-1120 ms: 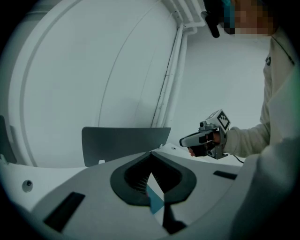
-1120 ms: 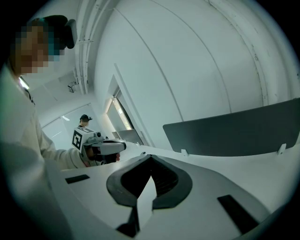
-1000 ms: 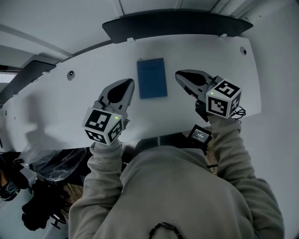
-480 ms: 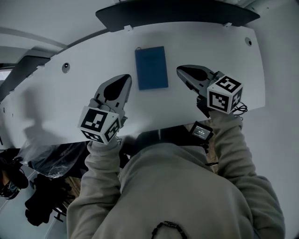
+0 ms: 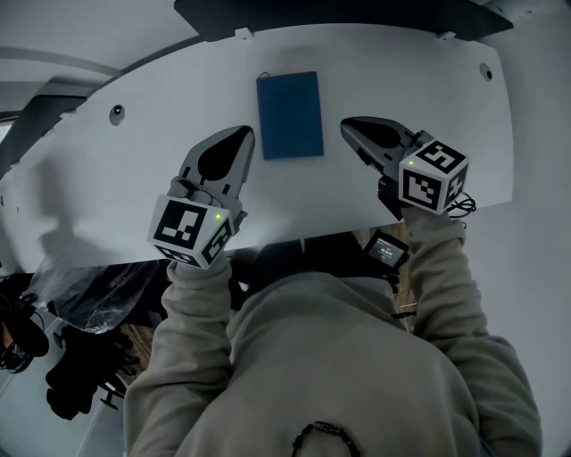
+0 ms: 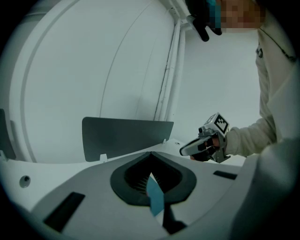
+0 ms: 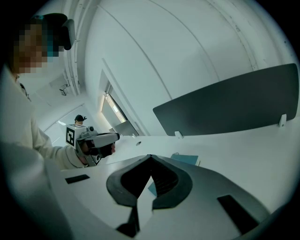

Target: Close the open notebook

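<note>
A blue notebook (image 5: 290, 114) lies closed and flat on the white table (image 5: 134, 170), toward its back edge. My left gripper (image 5: 247, 132) hovers just left of the notebook's near corner, jaws together and empty. My right gripper (image 5: 346, 125) hangs to the notebook's right, also shut with nothing in it. In the left gripper view the left gripper (image 6: 150, 153) points over the table, the notebook (image 6: 154, 199) shows through its frame, and the right gripper (image 6: 187, 150) is across. The right gripper view shows the right gripper (image 7: 150, 156), the notebook (image 7: 185, 159) and the left gripper (image 7: 115, 136).
A dark partition panel (image 5: 357, 11) stands along the table's back edge. Two round cable holes (image 5: 117, 112) (image 5: 485, 70) sit in the tabletop. A small device with a screen (image 5: 386, 250) hangs by the person's right sleeve. Bags and dark gear (image 5: 89, 303) lie on the floor at the left.
Both grippers have sunk a little toward the table, the right one more. The notebook has stayed closed and in place, and both pairs of jaws have stayed together.
</note>
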Action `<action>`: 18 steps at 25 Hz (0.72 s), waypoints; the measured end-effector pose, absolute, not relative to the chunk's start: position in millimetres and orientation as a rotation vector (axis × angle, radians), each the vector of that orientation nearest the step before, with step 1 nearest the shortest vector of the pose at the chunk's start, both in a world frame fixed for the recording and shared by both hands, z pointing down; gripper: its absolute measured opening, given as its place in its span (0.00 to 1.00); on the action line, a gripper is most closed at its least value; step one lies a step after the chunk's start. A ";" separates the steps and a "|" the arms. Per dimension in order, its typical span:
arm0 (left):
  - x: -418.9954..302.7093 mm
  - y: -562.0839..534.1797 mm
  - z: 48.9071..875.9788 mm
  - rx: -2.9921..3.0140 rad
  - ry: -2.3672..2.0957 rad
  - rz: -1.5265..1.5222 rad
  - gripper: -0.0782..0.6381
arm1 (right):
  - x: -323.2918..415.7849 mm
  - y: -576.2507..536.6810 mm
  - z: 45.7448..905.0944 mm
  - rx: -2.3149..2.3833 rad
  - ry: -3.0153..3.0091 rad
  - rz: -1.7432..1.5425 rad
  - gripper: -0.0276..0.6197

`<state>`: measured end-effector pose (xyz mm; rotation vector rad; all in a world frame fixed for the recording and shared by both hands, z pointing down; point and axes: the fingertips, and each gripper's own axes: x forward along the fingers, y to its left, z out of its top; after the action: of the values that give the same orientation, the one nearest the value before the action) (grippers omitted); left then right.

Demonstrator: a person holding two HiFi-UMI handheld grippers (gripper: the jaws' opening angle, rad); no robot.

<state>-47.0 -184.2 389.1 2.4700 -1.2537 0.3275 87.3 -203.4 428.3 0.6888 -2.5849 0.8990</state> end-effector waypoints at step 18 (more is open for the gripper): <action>-10.5 -187.6 481.6 2.410 -1.083 0.411 0.10 | 97.6 -223.0 493.2 0.706 -2.498 0.989 0.07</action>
<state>-10.5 -187.6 481.6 2.4098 -1.0832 0.4115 97.6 -223.0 493.2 0.7059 -2.4983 0.9888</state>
